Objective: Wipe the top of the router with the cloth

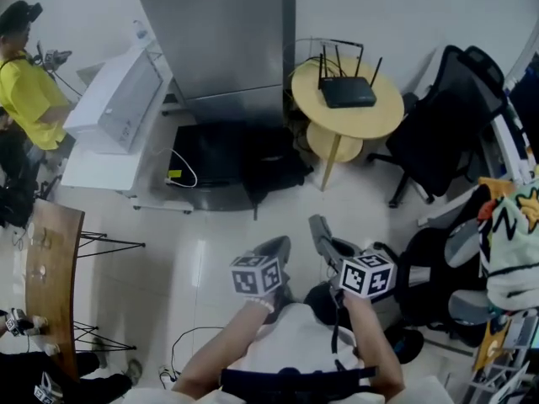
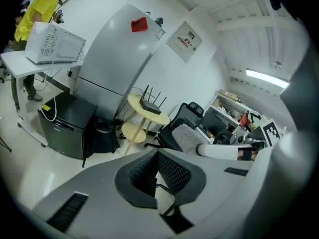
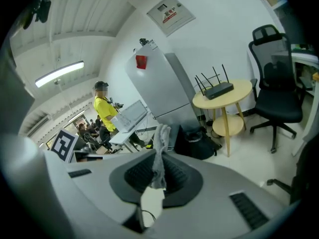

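Note:
A black router [image 1: 347, 93] with several upright antennas sits on a round yellow table [image 1: 379, 118] across the room, also seen in the left gripper view [image 2: 149, 106] and the right gripper view [image 3: 218, 90]. My right gripper [image 1: 318, 224] is shut on a grey cloth [image 3: 160, 151], which sticks up between its jaws; the same cloth [image 2: 188, 137] shows in the left gripper view. My left gripper [image 1: 276, 247] is held beside it, jaws shut with nothing between them [image 2: 154, 158]. Both grippers are near my body, far from the router.
A tall grey fridge [image 1: 227, 32] stands left of the table, with a black cabinet [image 1: 210, 154] and a black bag [image 1: 274, 162] at its foot. A black office chair [image 1: 438, 141] stands on the right. A person in yellow [image 1: 25, 91] stands by a white microwave [image 1: 118, 95].

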The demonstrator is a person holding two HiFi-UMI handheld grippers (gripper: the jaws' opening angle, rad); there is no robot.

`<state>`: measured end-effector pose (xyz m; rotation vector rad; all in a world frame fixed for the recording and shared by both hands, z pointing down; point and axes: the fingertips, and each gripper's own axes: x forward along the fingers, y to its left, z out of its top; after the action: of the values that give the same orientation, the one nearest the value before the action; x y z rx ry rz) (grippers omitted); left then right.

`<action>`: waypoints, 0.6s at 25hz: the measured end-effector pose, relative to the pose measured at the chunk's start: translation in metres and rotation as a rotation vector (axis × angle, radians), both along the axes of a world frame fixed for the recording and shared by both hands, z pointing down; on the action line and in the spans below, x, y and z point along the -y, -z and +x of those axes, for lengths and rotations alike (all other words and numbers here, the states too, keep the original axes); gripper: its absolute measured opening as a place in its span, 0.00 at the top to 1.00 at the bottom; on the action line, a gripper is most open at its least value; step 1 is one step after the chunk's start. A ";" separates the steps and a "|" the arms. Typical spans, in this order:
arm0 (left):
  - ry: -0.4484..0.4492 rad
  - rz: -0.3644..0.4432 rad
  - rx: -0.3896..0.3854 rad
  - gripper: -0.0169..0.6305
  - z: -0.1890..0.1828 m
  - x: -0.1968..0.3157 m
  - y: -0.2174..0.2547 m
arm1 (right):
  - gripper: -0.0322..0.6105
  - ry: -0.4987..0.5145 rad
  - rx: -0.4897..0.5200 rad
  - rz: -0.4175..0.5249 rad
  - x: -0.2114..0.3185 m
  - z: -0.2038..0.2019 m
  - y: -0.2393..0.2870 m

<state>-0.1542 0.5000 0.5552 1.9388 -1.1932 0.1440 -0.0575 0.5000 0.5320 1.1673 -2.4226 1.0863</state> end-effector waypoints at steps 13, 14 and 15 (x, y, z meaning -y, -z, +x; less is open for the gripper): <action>-0.077 0.035 0.021 0.98 0.041 0.110 0.005 | 0.89 -0.052 0.028 0.006 0.105 0.029 -0.008; -0.077 0.043 0.023 0.98 0.045 0.123 0.007 | 0.89 -0.050 0.032 0.011 0.118 0.032 -0.007; -0.075 0.048 0.025 0.98 0.048 0.136 0.009 | 0.89 -0.047 0.036 0.015 0.131 0.035 -0.005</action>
<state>-0.1058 0.3643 0.5465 2.0300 -1.1508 0.1812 -0.0221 0.3691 0.5373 1.2258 -2.4459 1.1134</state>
